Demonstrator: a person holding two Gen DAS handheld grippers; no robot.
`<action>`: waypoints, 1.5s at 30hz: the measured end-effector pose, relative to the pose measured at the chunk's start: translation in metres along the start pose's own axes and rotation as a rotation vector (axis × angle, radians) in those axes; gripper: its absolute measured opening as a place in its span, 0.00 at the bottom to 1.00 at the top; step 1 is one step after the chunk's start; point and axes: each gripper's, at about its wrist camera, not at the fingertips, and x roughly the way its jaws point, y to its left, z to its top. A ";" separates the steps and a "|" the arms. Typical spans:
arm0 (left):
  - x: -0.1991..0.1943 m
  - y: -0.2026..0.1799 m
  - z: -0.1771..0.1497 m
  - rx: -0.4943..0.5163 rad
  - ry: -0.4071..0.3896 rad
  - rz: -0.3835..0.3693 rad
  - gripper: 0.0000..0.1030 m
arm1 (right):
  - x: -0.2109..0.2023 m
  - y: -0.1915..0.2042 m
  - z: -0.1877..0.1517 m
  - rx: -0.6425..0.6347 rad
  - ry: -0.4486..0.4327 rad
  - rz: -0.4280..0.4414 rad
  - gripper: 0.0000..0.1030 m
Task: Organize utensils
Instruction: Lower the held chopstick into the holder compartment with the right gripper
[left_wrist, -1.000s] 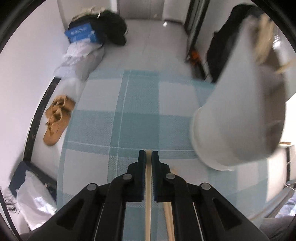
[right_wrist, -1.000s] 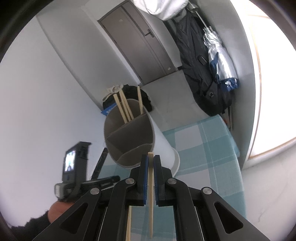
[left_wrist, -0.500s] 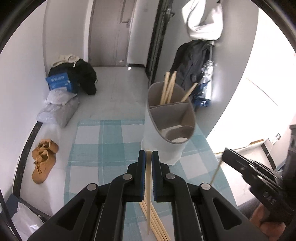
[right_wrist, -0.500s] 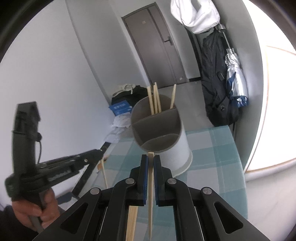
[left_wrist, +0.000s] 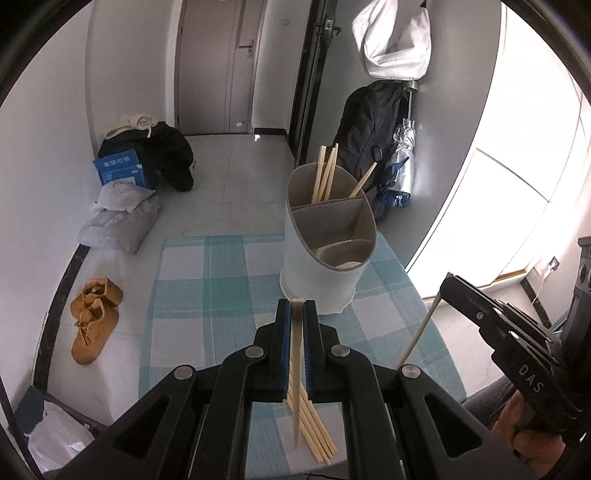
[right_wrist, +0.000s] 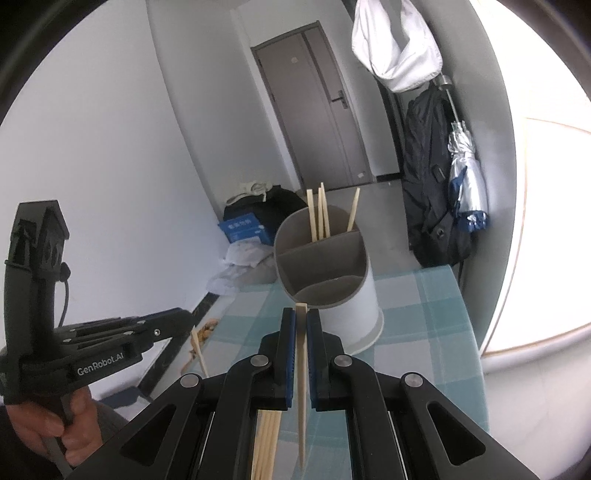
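While both grippers have lifted clear of the table, each now carries one chopstick, so two more are ready for the holder. Left gripper (left_wrist: 294, 306) pinches a chopstick (left_wrist: 295, 369); right gripper (right_wrist: 301, 314) pinches another chopstick (right_wrist: 302, 369). Ahead stands the divided utensil holder (left_wrist: 325, 266), chopsticks in its far compartment; loose chopsticks (left_wrist: 317, 432) lie on the checked tablecloth (left_wrist: 207, 295).

Bare checked tablecloth (left_wrist: 207, 295) lies open left of the utensil holder (left_wrist: 325, 258); loose chopsticks (left_wrist: 314, 428) clutter the near edge.
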 end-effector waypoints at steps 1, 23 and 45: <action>-0.001 -0.001 0.001 0.004 0.000 0.003 0.02 | -0.002 0.000 0.000 0.000 -0.004 -0.001 0.05; -0.044 -0.015 0.064 0.010 -0.078 -0.088 0.02 | -0.022 0.004 0.066 -0.014 -0.084 0.016 0.05; -0.029 -0.001 0.166 -0.042 -0.246 -0.130 0.02 | 0.038 -0.005 0.208 -0.074 -0.173 0.012 0.05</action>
